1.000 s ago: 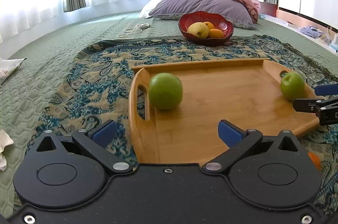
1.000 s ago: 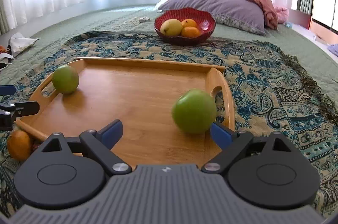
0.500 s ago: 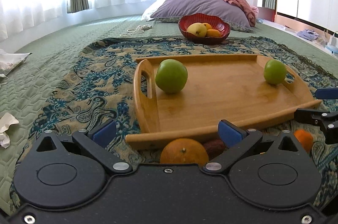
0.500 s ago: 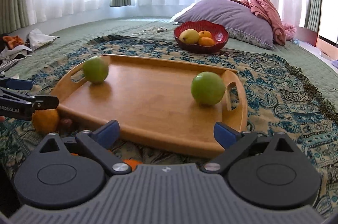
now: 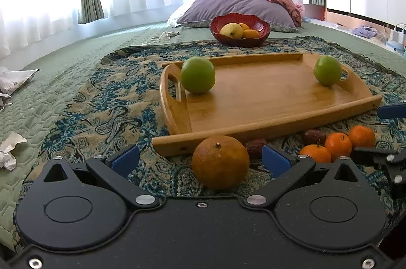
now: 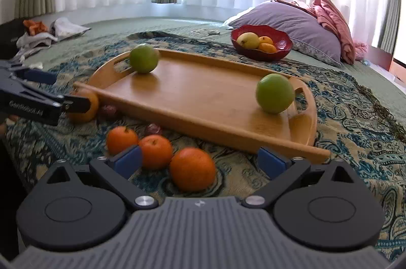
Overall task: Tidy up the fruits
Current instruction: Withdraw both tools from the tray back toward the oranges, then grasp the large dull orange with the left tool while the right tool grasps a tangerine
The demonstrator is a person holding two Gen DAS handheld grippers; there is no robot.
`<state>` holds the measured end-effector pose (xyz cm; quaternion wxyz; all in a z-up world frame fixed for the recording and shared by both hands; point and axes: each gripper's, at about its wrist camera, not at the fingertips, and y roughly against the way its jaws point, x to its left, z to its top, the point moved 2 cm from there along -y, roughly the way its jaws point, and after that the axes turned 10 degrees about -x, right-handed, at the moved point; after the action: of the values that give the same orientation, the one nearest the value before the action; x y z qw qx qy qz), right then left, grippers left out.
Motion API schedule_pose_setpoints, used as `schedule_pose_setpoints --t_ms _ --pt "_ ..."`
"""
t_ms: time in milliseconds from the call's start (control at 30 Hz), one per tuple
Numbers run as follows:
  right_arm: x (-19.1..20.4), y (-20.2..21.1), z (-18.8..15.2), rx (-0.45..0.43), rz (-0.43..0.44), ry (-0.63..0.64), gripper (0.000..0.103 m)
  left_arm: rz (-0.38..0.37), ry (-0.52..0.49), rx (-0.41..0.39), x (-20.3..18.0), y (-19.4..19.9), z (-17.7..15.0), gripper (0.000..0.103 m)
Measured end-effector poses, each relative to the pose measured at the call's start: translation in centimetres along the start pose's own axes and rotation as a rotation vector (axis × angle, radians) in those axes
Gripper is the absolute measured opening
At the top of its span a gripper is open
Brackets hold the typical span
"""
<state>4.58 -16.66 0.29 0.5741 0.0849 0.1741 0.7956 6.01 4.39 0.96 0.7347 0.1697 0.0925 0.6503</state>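
Fruits: two green apples [image 5: 198, 74] on wooden tray [image 5: 266, 116]; big orange [image 5: 220, 162], three small oranges [image 6: 156, 148], dark fruits [image 5: 314, 137] on patterned cloth [image 5: 101, 104] just before tray. Left gripper [image 5: 200, 157] side lettering partly readable, "GenRobot". Jaws wide, orange between, untouched. Right gripper [image 6: 199, 158] just opened fully, empty. Dark fruits' kind unclear.

Both wrist views share tray [image 5: 266, 121].
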Motion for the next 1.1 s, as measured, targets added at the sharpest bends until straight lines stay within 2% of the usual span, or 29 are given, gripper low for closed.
schedule_pose_setpoints --t_ms 67,233,300,500,733,900,1100 --pt "0.3 0.1 -0.3 0.005 0.009 0.009 0.103 -0.002 0.002 -0.008 0.0 0.1 -0.1 0.101" --pt "0.9 0.5 -0.7 0.012 0.026 -0.006 0.102 -0.033 -0.011 -0.003 -0.5 0.3 -0.2 0.085" --pt "1.0 0.5 -1.0 0.016 0.029 -0.008 0.1 -0.036 -0.016 0.006 -0.6 0.3 -0.4 0.077" --pt "1.3 0.8 -1.4 0.018 0.028 -0.014 0.089 -0.046 0.007 0.032 -0.6 -0.2 -0.8 0.066" --pt "1.2 0.9 -1.1 0.006 0.009 -0.016 0.068 -0.044 0.024 0.042 -0.3 -0.6 -0.9 0.059" --pt "1.1 0.8 -0.9 0.01 0.009 -0.004 0.063 -0.044 0.034 0.05 -0.3 -0.9 -1.1 0.058" --pt "1.2 0.7 -0.8 0.014 0.011 0.013 0.063 -0.042 0.05 0.058 -0.4 -1.4 -1.3 0.055"
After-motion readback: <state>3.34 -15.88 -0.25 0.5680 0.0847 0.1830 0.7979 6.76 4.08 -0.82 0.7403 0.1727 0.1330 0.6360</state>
